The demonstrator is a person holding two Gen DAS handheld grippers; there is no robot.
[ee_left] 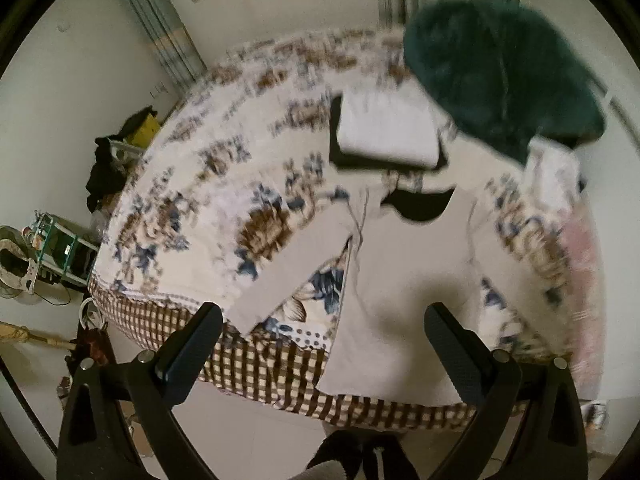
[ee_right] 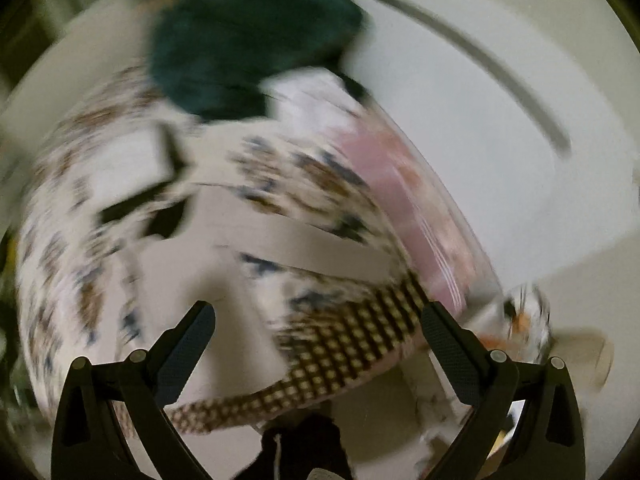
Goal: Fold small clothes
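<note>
A beige long-sleeved top (ee_left: 404, 280) lies spread flat on the floral bed cover (ee_left: 208, 184), neck away from me, one sleeve (ee_left: 288, 268) stretched to the left. My left gripper (ee_left: 322, 322) is open and empty, above the bed's near edge over the top's hem. In the blurred right wrist view the same top (ee_right: 240, 280) lies with its other sleeve (ee_right: 320, 248) stretched right. My right gripper (ee_right: 318, 320) is open and empty above the bed's corner.
A folded white garment on a folded black one (ee_left: 384, 132) lies beyond the top. A dark green furry garment (ee_left: 500, 76) and white clothes (ee_left: 552, 168) are piled at the far right, beside a pink cloth (ee_left: 580, 248). Clutter and a shelf (ee_left: 60, 248) stand left of the bed.
</note>
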